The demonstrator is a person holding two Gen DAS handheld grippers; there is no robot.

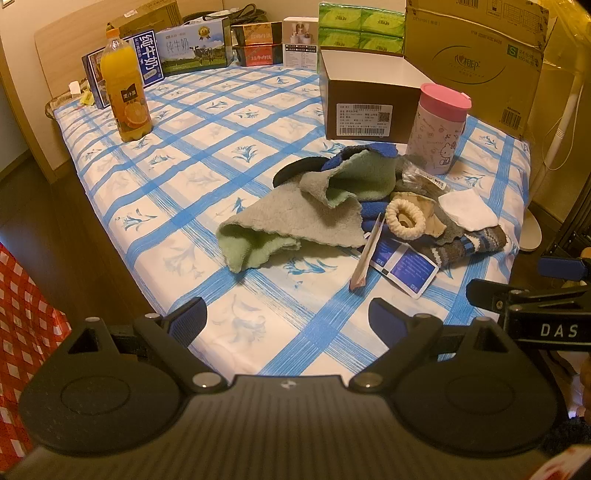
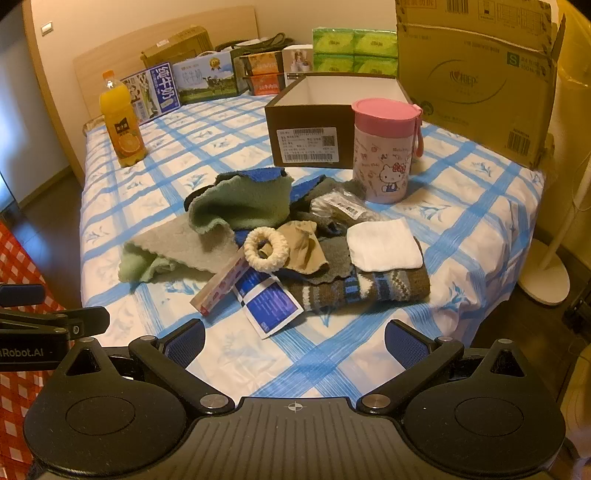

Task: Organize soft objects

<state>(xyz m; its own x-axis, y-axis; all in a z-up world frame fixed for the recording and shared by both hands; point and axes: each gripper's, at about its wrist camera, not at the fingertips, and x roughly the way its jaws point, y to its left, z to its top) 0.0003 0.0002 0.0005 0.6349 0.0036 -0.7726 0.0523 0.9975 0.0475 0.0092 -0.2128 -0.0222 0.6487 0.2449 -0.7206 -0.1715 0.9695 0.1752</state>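
Observation:
A pile of soft things lies on the blue-checked tablecloth (image 1: 221,155). It holds a green-grey cloth (image 1: 295,218) (image 2: 236,206), a cream scrunchie (image 1: 405,218) (image 2: 266,249), a white folded cloth (image 1: 468,211) (image 2: 384,243), a striped knit sock (image 1: 465,245) (image 2: 365,288) and a blue cloth (image 2: 266,175). An open brown box (image 1: 364,96) (image 2: 314,122) stands behind the pile. My left gripper (image 1: 288,321) is open and empty, near the table's front edge. My right gripper (image 2: 295,341) is open and empty, in front of the pile.
A pink-lidded Hello Kitty cup (image 1: 439,129) (image 2: 384,151) stands beside the box. An orange juice bottle (image 1: 123,88) (image 2: 122,118) stands at the left. Milk cartons (image 1: 192,46), tissue packs (image 1: 360,27) and a big cardboard box (image 1: 476,55) line the back. Blue-white packets (image 1: 402,267) (image 2: 269,302) lie by the pile.

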